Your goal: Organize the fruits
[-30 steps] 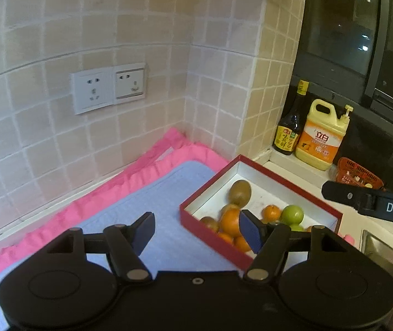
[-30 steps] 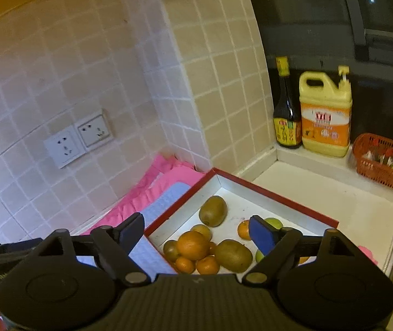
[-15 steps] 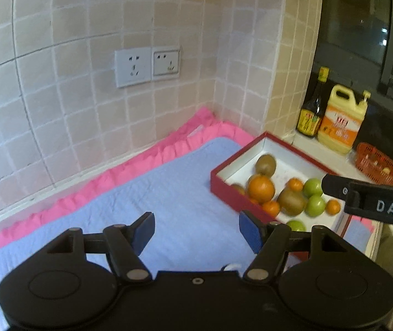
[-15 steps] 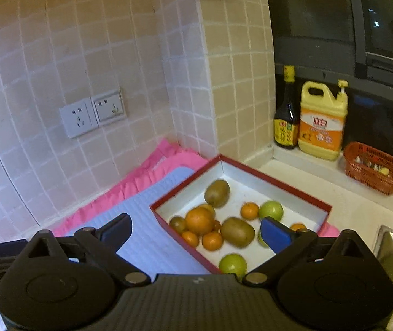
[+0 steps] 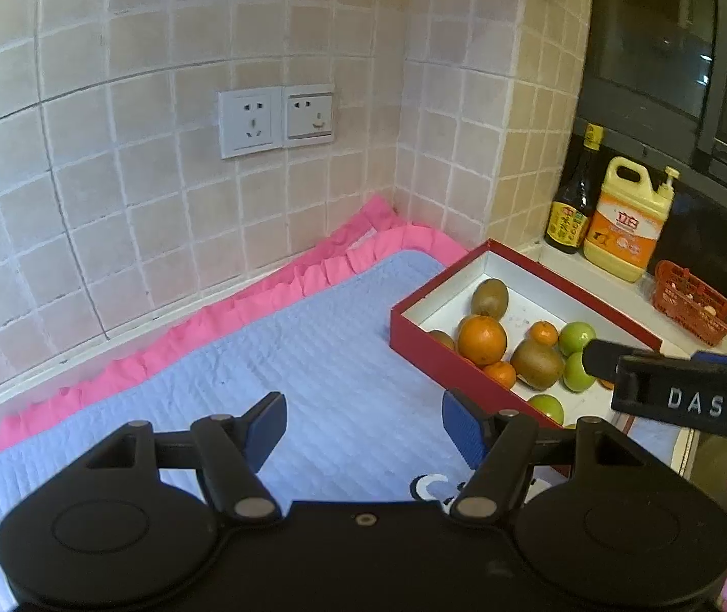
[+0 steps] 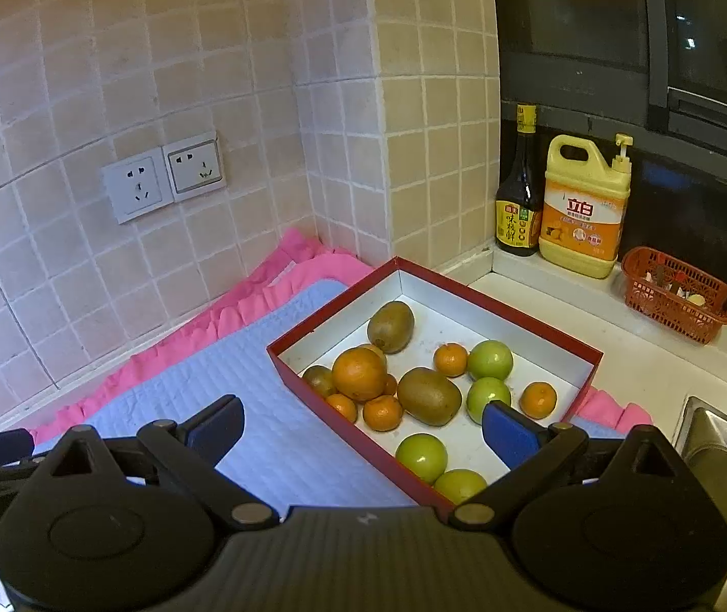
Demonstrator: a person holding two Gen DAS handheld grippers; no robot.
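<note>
A: Red box (image 6: pixel 435 489) holds every fruit, crowded at twelve o'clock; both tools, left tool (image 5: pixel 361 421) and right tool (image 6: pixel 361 421), gape wide, empty.

B: Likely risk: round kiwi (image 6: pixel 429 396) rolling, nudging neighbouring mandarins.

the right gripper (image 6: pixel 361 421), jaws spread wide and empty, hangs above a shallow red cardboard box (image 6: pixel 496 301) with a white floor, holding kiwis, oranges and green fruits. the box rests on a pale blue quilted mat (image 6: pixel 241 387) beside a pink ruffled cloth (image 6: pixel 241 306).
</note>
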